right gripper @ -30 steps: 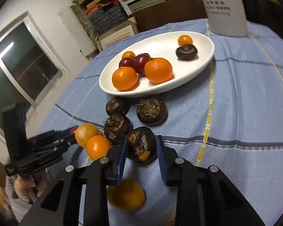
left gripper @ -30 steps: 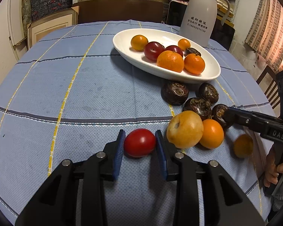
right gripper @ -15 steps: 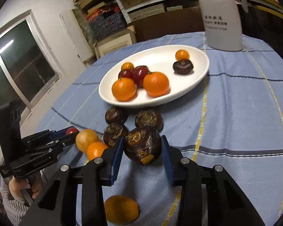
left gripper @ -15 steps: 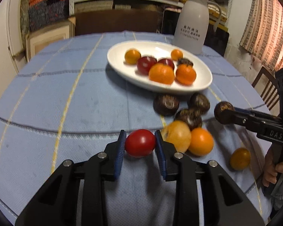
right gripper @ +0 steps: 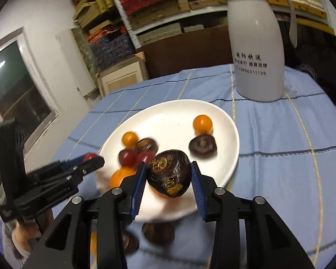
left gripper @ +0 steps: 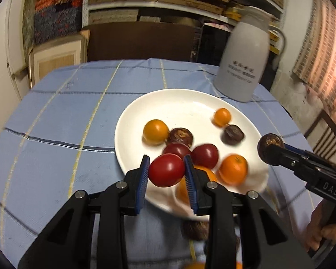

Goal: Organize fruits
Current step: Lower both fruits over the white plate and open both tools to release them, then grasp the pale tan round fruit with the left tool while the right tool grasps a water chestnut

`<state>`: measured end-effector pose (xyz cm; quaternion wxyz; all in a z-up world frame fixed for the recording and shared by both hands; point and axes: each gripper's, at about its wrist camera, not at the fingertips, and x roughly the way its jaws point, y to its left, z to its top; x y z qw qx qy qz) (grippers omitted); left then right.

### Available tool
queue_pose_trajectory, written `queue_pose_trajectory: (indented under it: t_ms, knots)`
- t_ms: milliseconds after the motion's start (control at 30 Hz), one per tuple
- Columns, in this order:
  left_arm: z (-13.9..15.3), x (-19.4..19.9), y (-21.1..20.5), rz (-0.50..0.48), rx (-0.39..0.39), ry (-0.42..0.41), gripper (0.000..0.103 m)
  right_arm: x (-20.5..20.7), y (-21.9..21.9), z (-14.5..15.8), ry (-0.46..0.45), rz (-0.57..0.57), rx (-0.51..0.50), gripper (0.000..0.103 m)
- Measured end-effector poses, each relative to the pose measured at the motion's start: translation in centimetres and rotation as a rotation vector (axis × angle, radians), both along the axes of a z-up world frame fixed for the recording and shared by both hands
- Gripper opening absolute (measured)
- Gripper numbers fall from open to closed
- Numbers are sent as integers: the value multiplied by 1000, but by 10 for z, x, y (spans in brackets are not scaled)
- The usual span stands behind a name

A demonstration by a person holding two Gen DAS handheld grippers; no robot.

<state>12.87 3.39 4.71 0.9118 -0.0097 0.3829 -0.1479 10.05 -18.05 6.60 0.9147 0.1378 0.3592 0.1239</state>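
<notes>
Left gripper [left gripper: 166, 170] clamped on smooth glossy round red tomato [left gripper: 166, 170], right gripper [right gripper: 168, 177] clamped on dark brown knobbly egg-shaped fruit [right gripper: 169, 173], both held above near rim of shallow white oval ceramic plate [left gripper: 186, 103] at middle of blue checked cloth surface [left gripper: 56, 121]. Risk of slick tomato squirting out between ribbed blue fingers [left gripper: 143, 179], or of release knocking round oranges and tomatoes already plated and rolling them over low rim. Risk too of the two grippers colliding, being close over same crowded near side.
</notes>
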Motion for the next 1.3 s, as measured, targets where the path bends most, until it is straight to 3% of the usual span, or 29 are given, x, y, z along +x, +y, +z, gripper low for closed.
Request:
queue_pose_trajectory:
  t_ms: [100,133,167,267,300,333,467,633,900,1300]
  knots:
    - [-16,15,4,22,-8,26,32,26,-6,-17,48,-31,52,44]
    - [-19,16,5,24,-4,25,41,29,-7,-21,59,-31,66,50]
    - [-21,15,4,19,1,14,42,29,-8,-24,66,-31,84,64]
    - [-17,8,0,22,33,-29,63,22,-15,-23,41,-59,108,67]
    - [-15,3,-2,31,49,-50,77,19,-16,-21,32,-60,109,67]
    - [-13,-2,-2,40,65,-73,80,15,-16,-19,20,-59,108,67]
    - [-11,-20,-7,36,125,-119,80,-1,-14,-16,-8,-59,88,72]
    - [-11,-37,-6,50,140,-138,88,-17,-13,-19,-20,-66,66,77]
    - [-17,-52,5,103,164,-133,90,-40,-15,-27,1,-61,76,86]
    - [-21,-72,17,157,203,-113,98,-52,13,-33,24,30,1,86]
